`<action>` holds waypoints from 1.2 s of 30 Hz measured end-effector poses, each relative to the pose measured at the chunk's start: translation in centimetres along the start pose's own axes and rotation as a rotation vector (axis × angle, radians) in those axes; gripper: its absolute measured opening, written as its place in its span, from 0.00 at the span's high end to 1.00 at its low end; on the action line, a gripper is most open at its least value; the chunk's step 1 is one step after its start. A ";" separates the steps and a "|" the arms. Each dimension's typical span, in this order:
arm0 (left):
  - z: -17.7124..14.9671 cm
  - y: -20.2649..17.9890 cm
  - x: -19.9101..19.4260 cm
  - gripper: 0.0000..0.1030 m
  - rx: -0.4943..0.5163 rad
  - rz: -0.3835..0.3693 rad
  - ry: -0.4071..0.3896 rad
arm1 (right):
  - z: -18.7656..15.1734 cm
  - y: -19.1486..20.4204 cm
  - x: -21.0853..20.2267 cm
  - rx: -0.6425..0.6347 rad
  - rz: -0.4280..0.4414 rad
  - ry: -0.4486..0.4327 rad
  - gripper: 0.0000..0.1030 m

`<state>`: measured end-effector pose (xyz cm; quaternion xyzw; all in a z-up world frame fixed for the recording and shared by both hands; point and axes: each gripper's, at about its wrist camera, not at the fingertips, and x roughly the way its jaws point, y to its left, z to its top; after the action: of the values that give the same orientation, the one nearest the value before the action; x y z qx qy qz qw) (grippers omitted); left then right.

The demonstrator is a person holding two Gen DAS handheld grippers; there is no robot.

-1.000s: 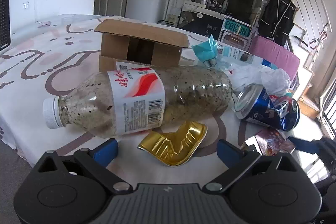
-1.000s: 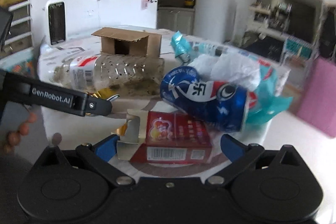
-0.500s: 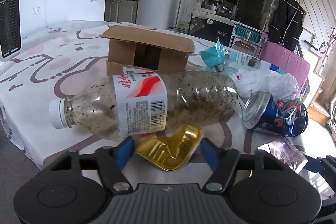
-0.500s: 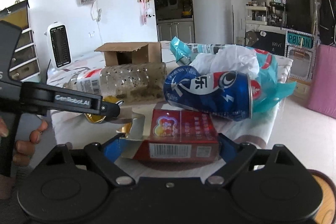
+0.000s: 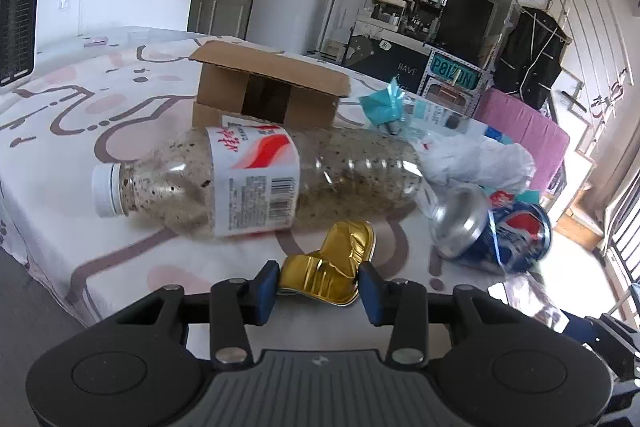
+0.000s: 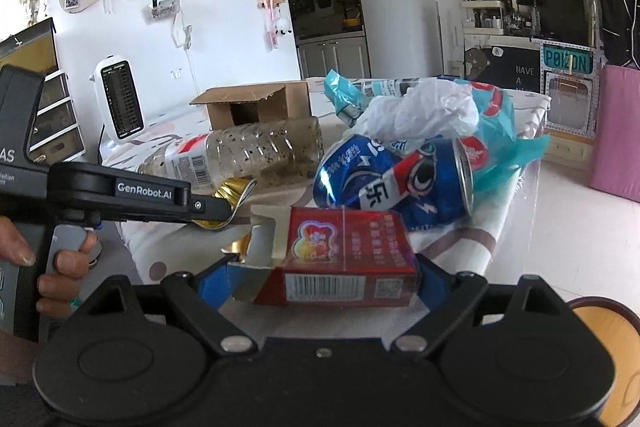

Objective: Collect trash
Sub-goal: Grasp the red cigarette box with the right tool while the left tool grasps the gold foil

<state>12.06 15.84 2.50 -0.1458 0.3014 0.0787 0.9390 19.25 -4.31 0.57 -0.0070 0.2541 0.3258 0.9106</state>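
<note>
Gold foil wrapper (image 5: 328, 273) sits at the near table edge, pinched between the left gripper (image 5: 319, 286) fingers, jaws narrowed right onto it. Red carton (image 6: 344, 259) also at the edge, w/ the right gripper (image 6: 320, 279) clamped across its ends, open flap side to the left. Risks, my read: foil's thin & crumpled, could crush further & slip out on the lift; the carton's open end may buckle under the squeeze & twist free. Just behind: speckled plastic bottle (image 5: 256, 183) & dented blue can (image 6: 394, 179), both round, a nudge could roll them off the table (image 5: 80, 147). Cardboard box (image 5: 268, 93) farther back, out of it.
</note>
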 end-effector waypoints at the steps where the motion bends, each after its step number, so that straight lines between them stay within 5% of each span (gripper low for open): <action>1: -0.2 -0.1 -0.2 0.58 0.001 -0.004 -0.002 | 0.0 0.0 -0.2 0.002 0.000 -0.003 0.12; 19: -0.8 -2.5 -4.0 0.60 0.045 -0.028 -0.089 | 1.0 -1.2 -5.2 0.059 -0.037 -0.124 0.12; 24: -1.3 -3.3 -3.1 0.60 0.049 -0.046 -0.034 | 0.8 -1.7 -5.4 0.073 -0.056 -0.123 0.12; 27: -2.2 -3.7 -1.7 0.58 0.051 -0.078 0.040 | 0.6 -1.5 -4.8 0.065 -0.054 -0.102 0.12; 31: -2.6 -4.0 -2.2 0.38 0.072 -0.164 0.050 | 0.3 -1.6 -4.4 0.064 -0.055 -0.086 0.12; 36: -3.2 -3.9 -2.7 0.40 0.076 -0.287 0.090 | 0.3 -2.1 -4.4 0.081 -0.060 -0.088 0.12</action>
<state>9.09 10.97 2.53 -0.1550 0.3220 -0.0742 0.9310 17.74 -8.49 2.51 0.0365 0.2265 0.2876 0.9299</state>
